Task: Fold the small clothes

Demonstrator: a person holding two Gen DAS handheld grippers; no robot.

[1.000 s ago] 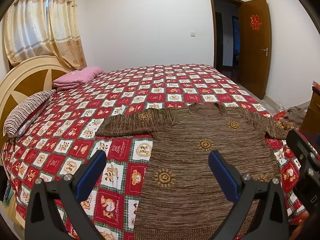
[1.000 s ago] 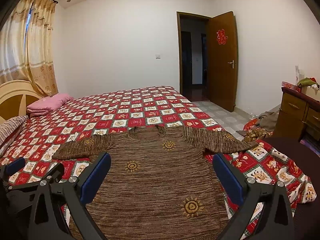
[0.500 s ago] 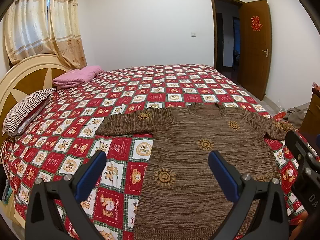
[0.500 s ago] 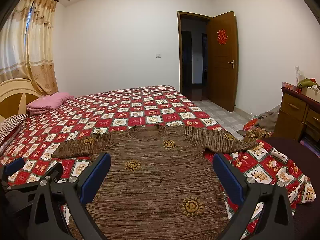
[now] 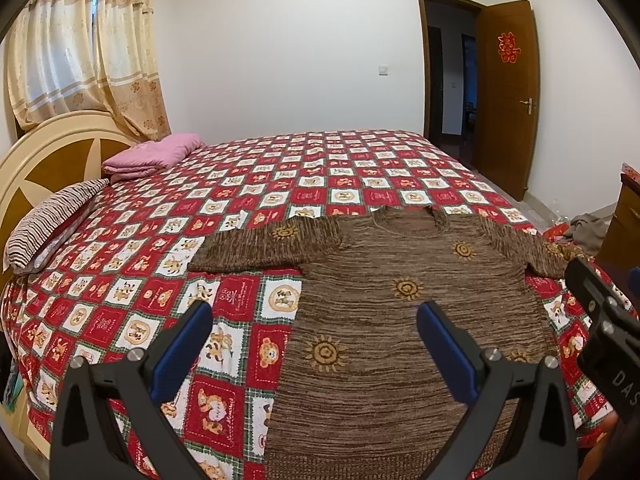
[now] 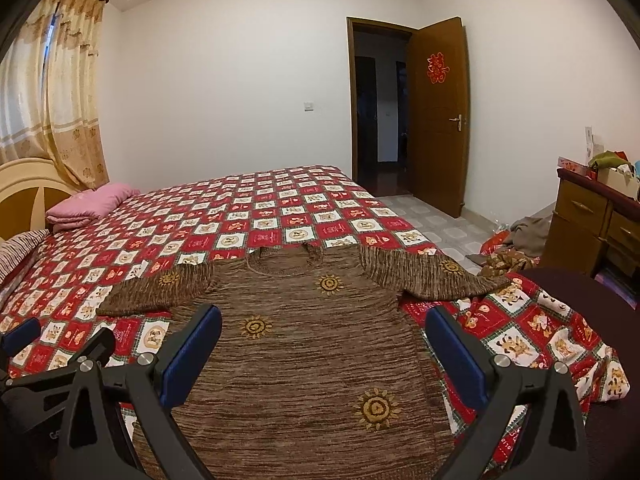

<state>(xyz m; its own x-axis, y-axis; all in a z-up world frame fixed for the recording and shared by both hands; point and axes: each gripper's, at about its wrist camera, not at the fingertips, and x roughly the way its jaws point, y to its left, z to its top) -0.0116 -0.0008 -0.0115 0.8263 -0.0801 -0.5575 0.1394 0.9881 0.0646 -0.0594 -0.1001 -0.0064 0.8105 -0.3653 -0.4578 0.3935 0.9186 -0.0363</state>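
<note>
Brown knitted sweater with yellow sun motifs lying flat, front up, on the near part of the bed, neckline pointing away toward the far side. Both sleeves stretched out sideways; right sleeve end reaching the bed's edge near the floor clutter. Hem toward the cameras, at the near edge of the red, white and green patchwork quilt.

Left tool hovering above the sweater's lower left part, blue-padded fingers spread wide, one over the quilt, the other over the knit, pinching nothing. Right tool likewise hanging over the sweater's lower body, fingers wide apart and empty. Each tool partly visible at the edge of the other's view.

Pink folded blanket and striped pillow by the headboard at left. Open wooden door beyond the bed, wooden dresser at right.
</note>
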